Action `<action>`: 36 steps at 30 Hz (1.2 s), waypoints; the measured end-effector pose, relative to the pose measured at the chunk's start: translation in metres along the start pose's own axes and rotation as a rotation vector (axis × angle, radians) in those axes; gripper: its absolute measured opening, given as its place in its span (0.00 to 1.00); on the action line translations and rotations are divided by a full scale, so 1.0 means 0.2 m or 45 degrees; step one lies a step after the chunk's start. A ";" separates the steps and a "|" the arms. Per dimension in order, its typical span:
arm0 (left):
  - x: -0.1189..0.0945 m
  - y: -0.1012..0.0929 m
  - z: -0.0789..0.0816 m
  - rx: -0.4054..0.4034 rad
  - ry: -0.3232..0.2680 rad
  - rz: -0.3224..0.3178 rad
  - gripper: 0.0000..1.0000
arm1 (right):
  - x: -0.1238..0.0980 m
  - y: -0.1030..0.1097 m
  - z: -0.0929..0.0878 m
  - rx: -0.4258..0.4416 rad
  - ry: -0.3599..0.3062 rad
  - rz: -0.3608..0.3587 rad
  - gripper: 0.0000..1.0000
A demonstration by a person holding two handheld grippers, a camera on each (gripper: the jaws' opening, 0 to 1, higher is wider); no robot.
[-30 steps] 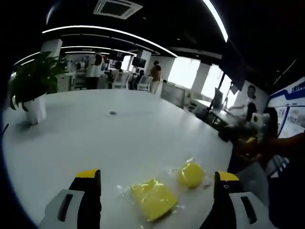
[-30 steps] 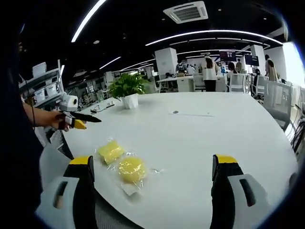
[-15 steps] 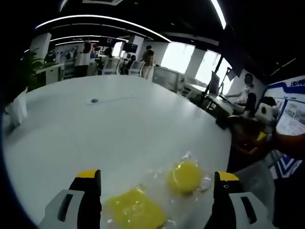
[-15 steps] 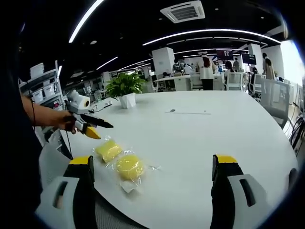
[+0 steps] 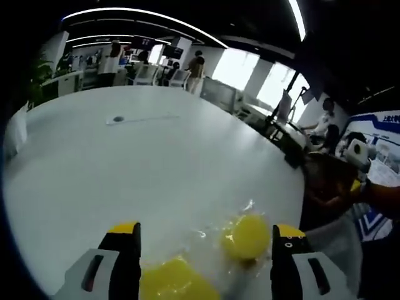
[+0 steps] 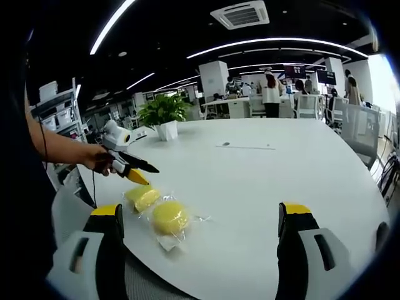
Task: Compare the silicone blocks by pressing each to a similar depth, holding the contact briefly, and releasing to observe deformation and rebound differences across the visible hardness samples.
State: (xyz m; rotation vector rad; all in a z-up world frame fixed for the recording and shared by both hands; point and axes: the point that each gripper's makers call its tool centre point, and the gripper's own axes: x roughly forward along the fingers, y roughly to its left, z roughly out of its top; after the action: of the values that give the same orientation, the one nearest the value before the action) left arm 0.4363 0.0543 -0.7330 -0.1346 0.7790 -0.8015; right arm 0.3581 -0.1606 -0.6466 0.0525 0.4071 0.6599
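Item 1, left tool (image 5: 202, 262): I hold it released, jaws wide, low over the tabletop (image 5: 125, 169).

Item 2, square yellow block (image 5: 176, 281): soft-looking silicone in clear crinkled wrap, bottom centre of the left gripper view, directly between and below my left jaws.

Item 3, round yellow block (image 5: 247, 236): domed, glossy wrap, just beside the square one, lower right.

Item 4, right tool (image 6: 199, 250): released, well apart from both blocks; left is nearer.

Item 5, potted plant (image 6: 164, 115): far, upper left.
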 end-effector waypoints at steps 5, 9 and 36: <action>0.04 0.00 -0.01 -0.044 0.022 -0.027 0.82 | 0.01 0.00 0.01 -0.003 -0.001 0.004 0.96; 0.07 0.02 -0.03 -0.026 0.039 -0.035 0.73 | 0.01 0.01 0.00 -0.005 0.005 0.010 0.96; 0.25 -0.01 -0.16 -0.345 0.211 -0.167 0.38 | -0.08 -0.03 0.01 -0.031 0.028 -0.029 0.96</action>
State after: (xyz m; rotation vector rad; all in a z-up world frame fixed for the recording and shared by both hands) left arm 0.4359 0.0250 -0.7837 -0.3679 1.0424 -0.8351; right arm 0.3508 -0.1737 -0.6407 0.0179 0.4201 0.6435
